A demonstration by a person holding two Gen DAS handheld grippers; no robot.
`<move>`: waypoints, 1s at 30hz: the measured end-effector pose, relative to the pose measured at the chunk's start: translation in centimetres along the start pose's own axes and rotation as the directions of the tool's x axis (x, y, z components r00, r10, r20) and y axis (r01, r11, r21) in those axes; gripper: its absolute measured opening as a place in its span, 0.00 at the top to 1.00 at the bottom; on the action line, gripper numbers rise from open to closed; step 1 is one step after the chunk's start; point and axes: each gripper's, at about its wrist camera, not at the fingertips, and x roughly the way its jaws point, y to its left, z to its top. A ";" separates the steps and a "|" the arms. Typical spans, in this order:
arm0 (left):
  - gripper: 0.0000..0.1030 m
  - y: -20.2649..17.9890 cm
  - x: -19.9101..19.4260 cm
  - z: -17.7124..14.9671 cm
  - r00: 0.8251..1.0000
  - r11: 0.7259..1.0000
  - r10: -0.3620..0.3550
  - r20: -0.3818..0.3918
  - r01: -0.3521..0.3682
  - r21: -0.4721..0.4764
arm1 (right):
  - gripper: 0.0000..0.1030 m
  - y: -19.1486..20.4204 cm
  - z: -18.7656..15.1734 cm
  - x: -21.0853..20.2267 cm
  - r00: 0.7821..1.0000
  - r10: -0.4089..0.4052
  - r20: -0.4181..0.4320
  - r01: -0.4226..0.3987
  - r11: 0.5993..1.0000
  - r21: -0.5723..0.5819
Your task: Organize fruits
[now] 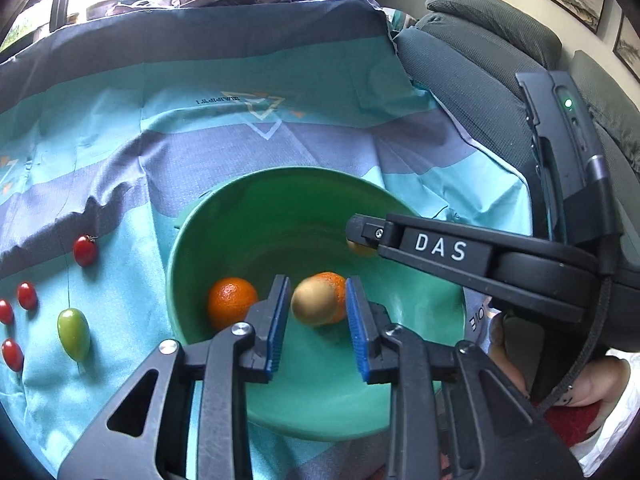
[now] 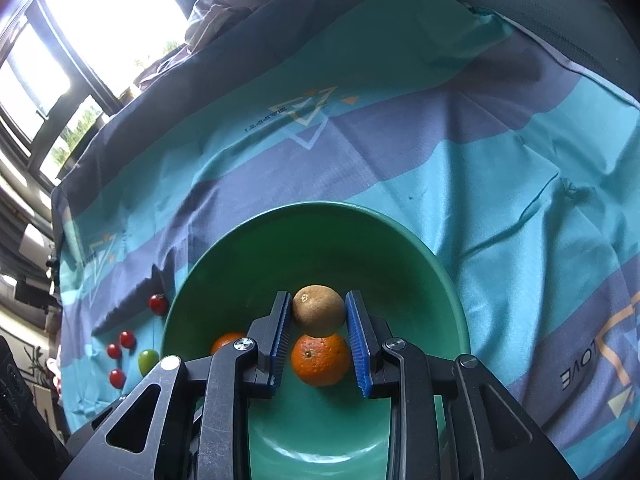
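Note:
A green bowl [image 1: 280, 174] [image 2: 320, 208] stands on a striped teal cloth. My left gripper [image 1: 317, 280] hangs over it, jaws slightly apart. A blurred brown kiwi [image 1: 312, 302] lies between the pads without touching either. Two oranges [image 1: 231, 306] [image 1: 339, 286] rest in the bowl behind it. My right gripper [image 2: 318, 294] is shut on a second kiwi [image 2: 318, 310] above an orange [image 2: 320, 360], with another orange [image 2: 226, 342] at the left. In the left wrist view the right gripper [image 1: 358, 228] reaches in from the right over the bowl.
Several red cherry tomatoes [image 1: 85, 250] [image 2: 158, 304] and a green one [image 1: 73, 334] [image 2: 147, 361] lie on the cloth [image 1: 240, 80] left of the bowl. A grey sofa [image 1: 480, 60] borders the cloth on the right. A person's hand [image 1: 580, 384] grips the right tool.

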 end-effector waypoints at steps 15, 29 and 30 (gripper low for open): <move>0.54 10.8 -10.3 -1.1 0.960 0.954 0.265 0.087 -0.247 -0.169 | 0.64 2.9 -0.2 -0.6 0.999 0.026 0.033 -0.024 0.997 -0.070; 0.58 22.7 -12.7 -6.1 0.947 0.862 0.323 0.007 -0.291 -0.415 | 0.63 16.3 -3.8 2.6 0.904 0.369 -0.215 -0.414 0.881 -0.229; 0.59 22.6 -12.0 -6.2 0.949 0.861 0.316 -0.012 -0.292 -0.415 | 0.63 17.5 -4.2 3.6 0.892 0.376 -0.250 -0.432 0.872 -0.231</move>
